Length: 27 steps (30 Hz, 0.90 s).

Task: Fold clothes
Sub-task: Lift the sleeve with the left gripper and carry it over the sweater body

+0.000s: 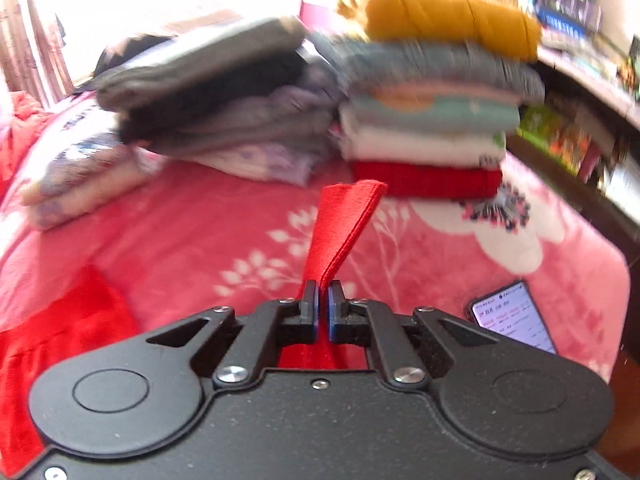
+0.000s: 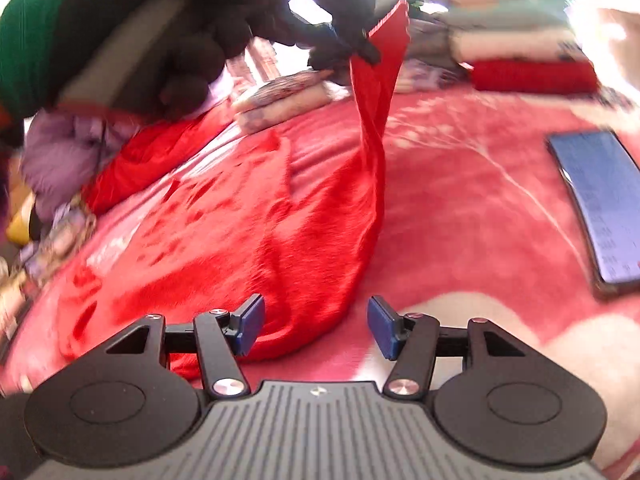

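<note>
Left wrist: left gripper point(image 1: 323, 296) pinched tight on a folded edge of the red garment point(image 1: 344, 224), several layers fanning up past the blue pads point(image 1: 331, 312). More red cloth trailing down to the lower left over the pink blanket point(image 1: 200, 216). Beyond, two stacks of folded clothes point(image 1: 424, 120), one grey and dark, one topped with a mustard knit and bottomed with red. Phone point(image 1: 510, 318) lying screen-up at right, near the blanket's edge. Bookshelves point(image 1: 580, 80) behind, blurred.

Right wrist: right gripper point(image 2: 316, 326) spread wide, holding nothing, hovering low over the blanket point(image 2: 460, 216) just beside the near hem of the garment point(image 2: 248, 232). Main body of the cloth spread flat on the bed, one strip pulled up taut and twisted toward the left gripper point(image 2: 370, 54) high in frame, gloved hand point(image 2: 172, 36) and green sleeve point(image 2: 24, 44) behind it. Phone point(image 2: 600, 208) well to the right.

Judging by drape and sheen: soft, plush, light, limp, no stiffness to keep a fold without support. Not fragile, little slip against rubber pads, but thick where layered. Best taken at a hem or corner, biting through all layers together; likely spot for the free claw the near bottom edge between its fingers, so the cloth hangs level from two points
</note>
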{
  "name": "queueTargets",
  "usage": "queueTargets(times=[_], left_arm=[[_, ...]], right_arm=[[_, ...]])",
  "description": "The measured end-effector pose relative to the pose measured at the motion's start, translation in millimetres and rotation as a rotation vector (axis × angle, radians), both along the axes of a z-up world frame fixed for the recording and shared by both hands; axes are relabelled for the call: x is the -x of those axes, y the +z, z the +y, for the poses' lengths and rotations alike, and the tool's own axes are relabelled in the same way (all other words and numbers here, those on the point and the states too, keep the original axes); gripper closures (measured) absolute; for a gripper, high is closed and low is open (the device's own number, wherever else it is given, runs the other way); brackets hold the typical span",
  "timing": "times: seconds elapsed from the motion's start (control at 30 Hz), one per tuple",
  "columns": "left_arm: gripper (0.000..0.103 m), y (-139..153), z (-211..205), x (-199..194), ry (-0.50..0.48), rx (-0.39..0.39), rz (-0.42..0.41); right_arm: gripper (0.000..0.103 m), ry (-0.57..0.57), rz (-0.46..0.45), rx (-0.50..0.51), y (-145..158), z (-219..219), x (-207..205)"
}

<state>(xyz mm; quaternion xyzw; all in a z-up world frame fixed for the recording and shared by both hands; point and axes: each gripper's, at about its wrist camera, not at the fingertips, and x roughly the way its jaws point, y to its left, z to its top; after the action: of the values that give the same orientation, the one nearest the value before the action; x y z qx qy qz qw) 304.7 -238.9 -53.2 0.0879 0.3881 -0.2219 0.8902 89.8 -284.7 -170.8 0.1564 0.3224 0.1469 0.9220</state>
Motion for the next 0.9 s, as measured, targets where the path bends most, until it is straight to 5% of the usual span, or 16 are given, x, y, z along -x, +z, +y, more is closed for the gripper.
queueTargets(times=[0.43, 0.77, 0.9], left_arm=[[0.100, 54.8, 148.5, 25.5, 0.142, 0.147, -0.069], [0.100, 51.3, 259.5, 46.9, 0.261, 0.200, -0.077], [0.100, 41.2, 289.3, 57.7, 0.280, 0.207, -0.072]], right_arm=[[0.052, 0.119, -0.079, 0.264, 5.8, 64.1, -3.4], [0.053, 0.221, -0.137, 0.421, 4.0, 110.5, 7.1], [0.062, 0.252, -0.170, 0.477, 3.3, 121.3, 12.0]])
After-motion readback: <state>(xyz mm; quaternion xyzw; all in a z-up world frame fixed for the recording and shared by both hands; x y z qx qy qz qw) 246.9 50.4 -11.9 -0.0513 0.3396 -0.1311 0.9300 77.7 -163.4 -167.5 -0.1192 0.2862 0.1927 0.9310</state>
